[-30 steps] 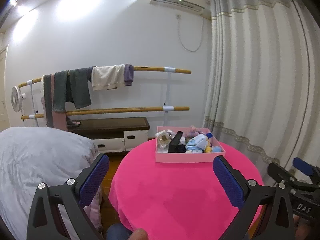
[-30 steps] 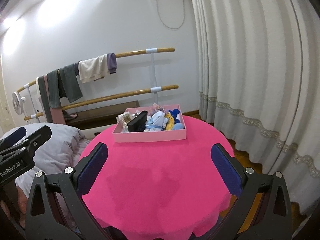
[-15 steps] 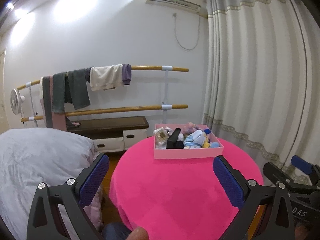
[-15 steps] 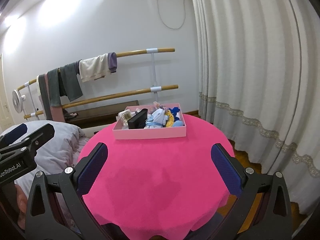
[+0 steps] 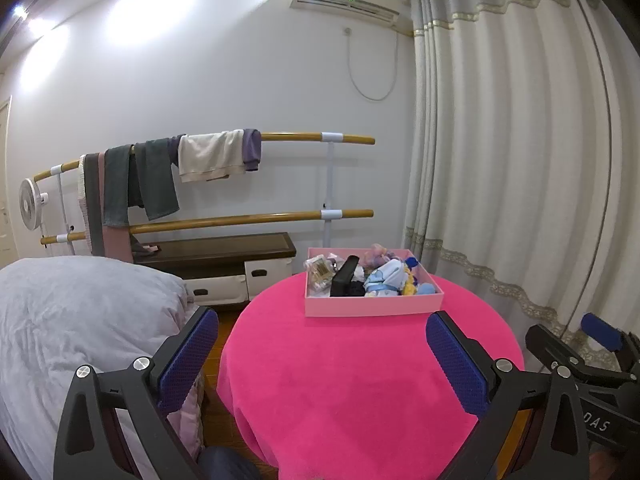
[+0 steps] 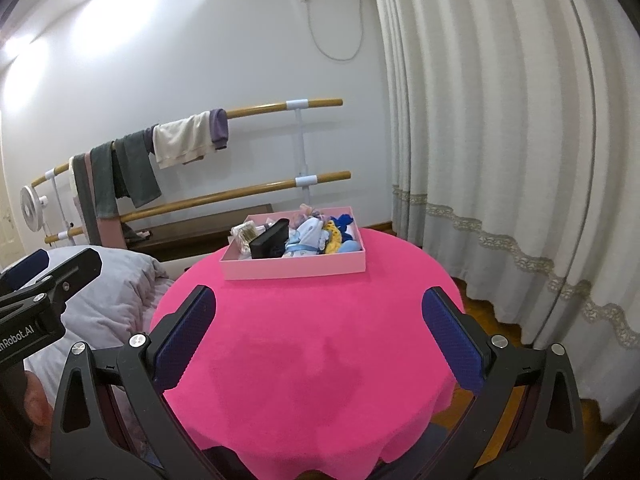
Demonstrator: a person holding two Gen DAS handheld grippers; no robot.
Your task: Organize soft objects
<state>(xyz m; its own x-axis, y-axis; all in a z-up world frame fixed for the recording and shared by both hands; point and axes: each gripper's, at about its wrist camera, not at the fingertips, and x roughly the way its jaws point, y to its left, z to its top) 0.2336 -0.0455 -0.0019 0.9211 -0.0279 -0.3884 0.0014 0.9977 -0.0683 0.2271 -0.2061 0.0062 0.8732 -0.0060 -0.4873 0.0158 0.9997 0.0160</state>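
A shallow pink box (image 5: 372,307) (image 6: 296,269) stands at the far side of a round table with a bright pink cloth (image 5: 360,380) (image 6: 312,352). In it lie several soft items: a light blue cloth (image 5: 386,276) (image 6: 306,236), a yellow piece (image 6: 334,236), a blue piece (image 6: 342,220), a black case (image 5: 344,280) (image 6: 270,240). My left gripper (image 5: 320,356) is open and empty, above the table's near side. My right gripper (image 6: 318,338) is open and empty, also well short of the box.
A bed with a grey quilt (image 5: 72,320) lies left of the table. Two wooden rails (image 5: 240,220) with hanging clothes (image 5: 208,156) run along the back wall above a low bench (image 5: 216,252). Curtains (image 5: 520,160) hang at right. A small fan (image 5: 30,204) stands far left.
Both grippers have drawn back and a little upward from the table, so the box looks farther off. Both stay open and empty.
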